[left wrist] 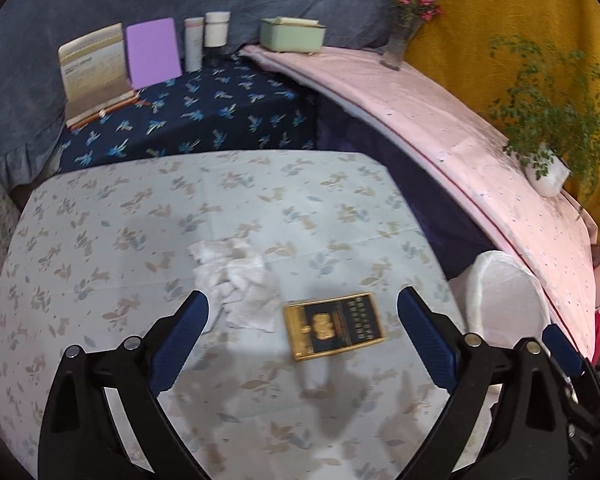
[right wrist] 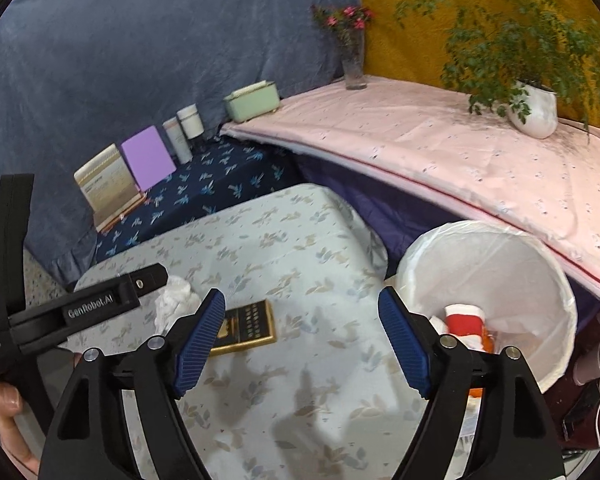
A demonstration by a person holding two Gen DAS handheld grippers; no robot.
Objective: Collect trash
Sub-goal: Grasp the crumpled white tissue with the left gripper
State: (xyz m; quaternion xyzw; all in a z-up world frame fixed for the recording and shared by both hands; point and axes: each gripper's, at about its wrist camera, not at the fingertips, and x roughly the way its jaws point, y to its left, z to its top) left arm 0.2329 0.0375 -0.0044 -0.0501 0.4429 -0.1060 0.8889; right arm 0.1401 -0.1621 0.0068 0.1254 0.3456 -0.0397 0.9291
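Observation:
A crumpled white tissue (left wrist: pixel 232 276) and a flat gold-and-navy box (left wrist: pixel 334 326) lie on the floral-clothed table (left wrist: pixel 140 220). My left gripper (left wrist: pixel 302 304) is open and empty, hovering just above them with the box between its fingers. My right gripper (right wrist: pixel 302 300) is open and empty over the table, the box (right wrist: pixel 248 326) by its left finger and the tissue (right wrist: pixel 174 300) further left. A white-lined bin (right wrist: pixel 500 272) stands at the table's right and holds a red-and-white cup (right wrist: pixel 464 322) and other trash. The bin also shows in the left wrist view (left wrist: pixel 504 300).
A navy floral shelf (left wrist: pixel 204 116) behind the table carries a calendar (left wrist: pixel 94 68), a purple card (left wrist: pixel 152 52), two white tubes and a green box (left wrist: pixel 292 34). A pink-covered surface (left wrist: pixel 460 140) to the right holds a flower vase (left wrist: pixel 400 40) and a potted plant (left wrist: pixel 548 168).

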